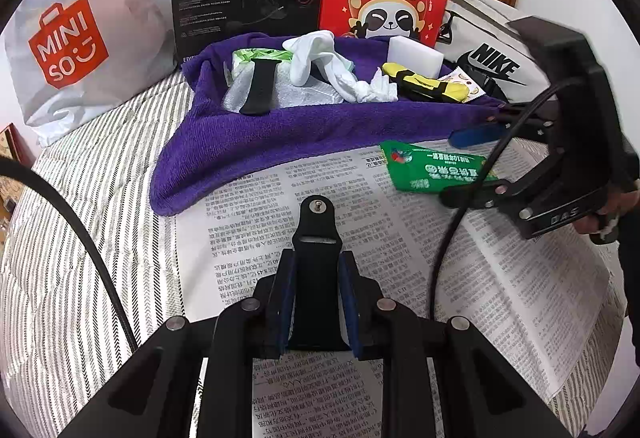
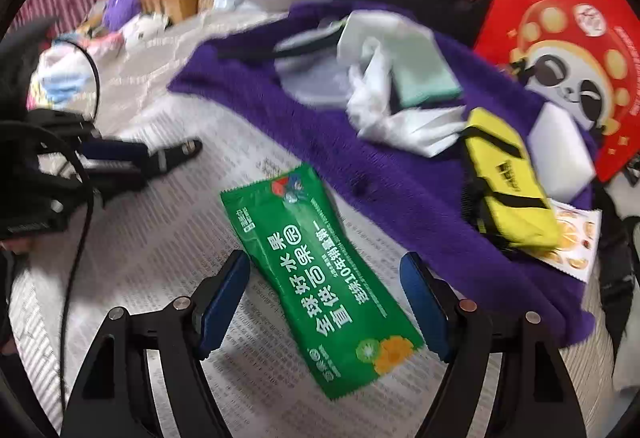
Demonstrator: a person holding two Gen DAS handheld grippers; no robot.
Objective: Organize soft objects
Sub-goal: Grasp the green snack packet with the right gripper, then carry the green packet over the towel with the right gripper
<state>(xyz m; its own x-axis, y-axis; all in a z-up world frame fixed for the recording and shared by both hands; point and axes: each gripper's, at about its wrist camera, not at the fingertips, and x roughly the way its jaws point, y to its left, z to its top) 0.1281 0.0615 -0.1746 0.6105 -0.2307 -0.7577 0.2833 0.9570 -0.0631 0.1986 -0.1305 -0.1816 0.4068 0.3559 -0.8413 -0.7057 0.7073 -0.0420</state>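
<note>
Green packet (image 2: pixel 320 278) flat on newspaper (image 2: pixel 160 238), lying between right gripper (image 2: pixel 324 302) pads, jaws wide, not touching. Left gripper (image 1: pixel 316 298) nearly closed, clamped on black strap (image 1: pixel 316 238). Purple towel (image 2: pixel 400 178) beside packet.

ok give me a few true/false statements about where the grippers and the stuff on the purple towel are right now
1. The left gripper is shut on a black strap. True.
2. The green packet lies on the purple towel. False: it lies on the newspaper, beside the towel.
3. The right gripper stands open with the green packet between its fingers. True; the pads do not press on it.
4. The yellow pouch is on the newspaper. False: it rests on the purple towel.
5. A second black strap lies on the towel. True.
6. The white glove is held by the right gripper. False: it lies on the towel.
</note>
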